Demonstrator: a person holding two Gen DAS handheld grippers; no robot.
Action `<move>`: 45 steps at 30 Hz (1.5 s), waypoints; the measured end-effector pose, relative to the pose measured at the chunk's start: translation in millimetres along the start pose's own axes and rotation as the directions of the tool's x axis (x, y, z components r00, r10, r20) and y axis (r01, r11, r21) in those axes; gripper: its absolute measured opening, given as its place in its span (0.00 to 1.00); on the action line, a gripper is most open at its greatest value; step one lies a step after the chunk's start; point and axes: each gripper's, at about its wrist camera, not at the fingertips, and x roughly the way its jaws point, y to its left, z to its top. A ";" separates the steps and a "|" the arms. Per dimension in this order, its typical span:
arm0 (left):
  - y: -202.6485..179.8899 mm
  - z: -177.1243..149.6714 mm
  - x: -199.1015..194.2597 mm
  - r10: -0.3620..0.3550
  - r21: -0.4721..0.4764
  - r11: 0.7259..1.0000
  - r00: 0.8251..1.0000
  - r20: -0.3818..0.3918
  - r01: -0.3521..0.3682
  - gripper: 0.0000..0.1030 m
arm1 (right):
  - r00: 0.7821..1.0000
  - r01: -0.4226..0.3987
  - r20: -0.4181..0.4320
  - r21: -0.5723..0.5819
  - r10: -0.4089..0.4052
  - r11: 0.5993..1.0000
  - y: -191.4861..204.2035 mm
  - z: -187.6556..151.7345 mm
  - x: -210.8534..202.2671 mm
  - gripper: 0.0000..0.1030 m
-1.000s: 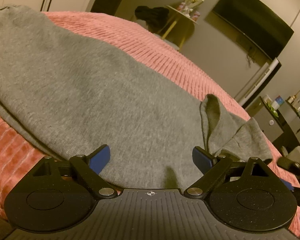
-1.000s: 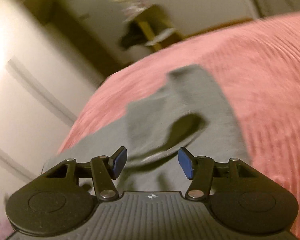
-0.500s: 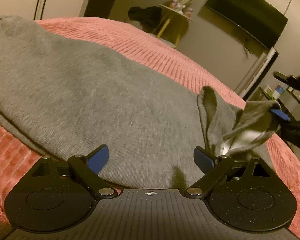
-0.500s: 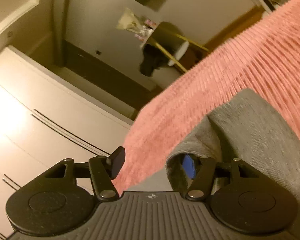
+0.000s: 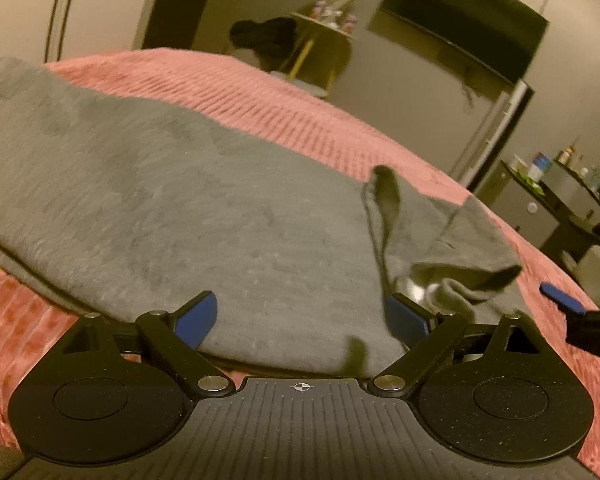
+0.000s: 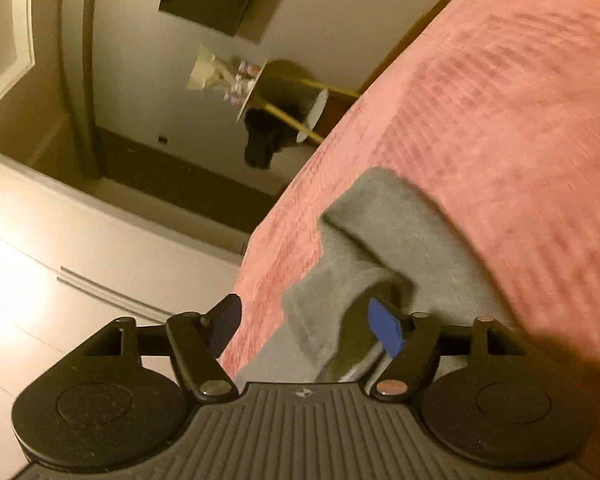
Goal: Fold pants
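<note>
Grey pants (image 5: 180, 208) lie spread over a pink ribbed bedspread (image 5: 300, 108). My left gripper (image 5: 302, 316) hovers low over the near edge of the pants, open, with cloth under both blue pads but none pinched. To its right a rumpled corner of the pants (image 5: 460, 248) is turned back on itself. One blue pad (image 5: 560, 303) of my right gripper shows just past that corner. In the right wrist view my right gripper (image 6: 305, 326) is opening. A loose fold of the pants (image 6: 400, 232) lies between its jaws, and neither pad presses on it.
Beyond the bed stand a small table with yellow legs (image 5: 320, 40) and a black garment (image 5: 260, 36) hanging on it. A dark screen (image 5: 456, 20) is on the wall. Shelves with bottles (image 5: 540, 168) stand at the right. White wardrobe doors (image 6: 60, 260) are beside the bed.
The right gripper has drawn back and down from the pants corner, and the cloth that hung over its right finger has slipped off. The lifted corner has sagged. The left gripper has only rolled slightly.
</note>
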 end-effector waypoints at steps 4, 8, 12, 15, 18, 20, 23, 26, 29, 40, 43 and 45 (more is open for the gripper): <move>-23.5 10.3 -6.1 0.008 0.119 0.993 0.999 0.034 -0.012 0.93 | 0.993 0.098 0.054 0.078 -0.102 0.992 -22.9 -0.2 -21.8 0.70; -60.1 24.3 -4.2 -0.036 0.261 0.965 0.995 0.098 0.009 0.93 | 0.984 0.157 0.076 0.075 -0.162 0.985 -28.2 -5.7 -31.7 0.68; -82.0 33.7 23.7 -0.110 0.270 0.957 0.994 0.014 0.102 0.90 | 0.975 0.222 0.044 -0.074 -0.219 0.972 -18.8 -16.5 -31.7 0.48; -88.3 29.5 42.4 -0.125 0.264 0.955 0.991 -0.054 0.135 0.88 | 0.955 0.297 0.038 -0.163 -0.295 0.941 -20.0 -21.0 -27.9 0.41; -88.9 24.1 54.5 -0.124 0.270 0.952 0.988 -0.093 0.145 0.88 | 0.945 0.326 0.038 -0.152 -0.324 0.933 -29.1 -16.2 -26.2 0.38; -88.3 20.9 62.1 -0.113 0.284 0.948 0.987 -0.114 0.141 0.88 | 0.941 0.338 0.035 -0.140 -0.336 0.931 -34.2 -14.3 -25.4 0.37; -91.7 21.2 72.5 -0.106 0.297 0.944 0.985 -0.135 0.142 0.84 | 0.940 0.340 0.021 -0.147 -0.341 0.929 -37.9 -13.3 -18.9 0.37; -95.2 23.4 80.1 -0.098 0.310 0.941 0.986 -0.137 0.137 0.82 | 0.939 0.341 0.017 -0.152 -0.342 0.928 -38.3 -13.2 -17.7 0.38; -100.8 21.1 90.2 -0.072 0.333 0.935 0.986 -0.153 0.120 0.70 | 0.938 0.344 0.010 -0.143 -0.346 0.928 -41.9 -12.0 -15.8 0.38; -73.5 35.5 92.9 -0.080 0.095 0.991 0.980 -0.181 0.098 0.25 | 0.937 0.347 0.005 -0.152 -0.350 0.925 -41.6 -11.4 -13.5 0.39; -34.9 39.3 96.4 -0.113 -0.209 0.976 0.967 -0.227 0.065 0.21 | 0.937 0.345 0.003 -0.145 -0.348 0.927 -42.3 -10.5 -14.1 0.39; -14.3 37.5 94.1 -0.110 -0.321 0.947 0.966 -0.232 0.030 0.23 | 0.938 0.343 0.001 -0.139 -0.346 0.929 -42.6 -10.1 -14.5 0.39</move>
